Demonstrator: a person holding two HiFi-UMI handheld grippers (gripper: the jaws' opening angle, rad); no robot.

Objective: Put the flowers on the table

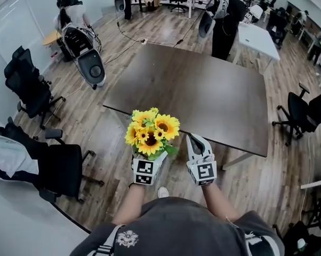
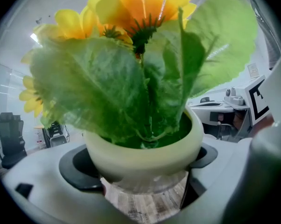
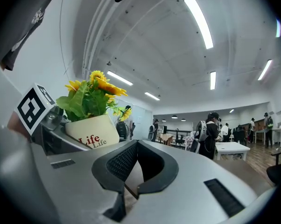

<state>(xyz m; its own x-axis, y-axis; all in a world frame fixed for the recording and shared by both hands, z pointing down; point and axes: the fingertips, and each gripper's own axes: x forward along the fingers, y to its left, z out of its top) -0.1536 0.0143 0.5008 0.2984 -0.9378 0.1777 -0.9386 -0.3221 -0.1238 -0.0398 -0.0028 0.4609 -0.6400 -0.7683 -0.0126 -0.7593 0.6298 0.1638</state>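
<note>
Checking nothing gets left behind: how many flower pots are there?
1. The flower pot sits in the left tool, held at the near edge of the dark table; the right tool holds none. Others could be hidden.

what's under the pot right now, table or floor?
Wood-plank floor shows directly below the pot in the left gripper view, not tabletop. In the head view the flowers cover the pot, so its position against the table edge is hidden.
</note>
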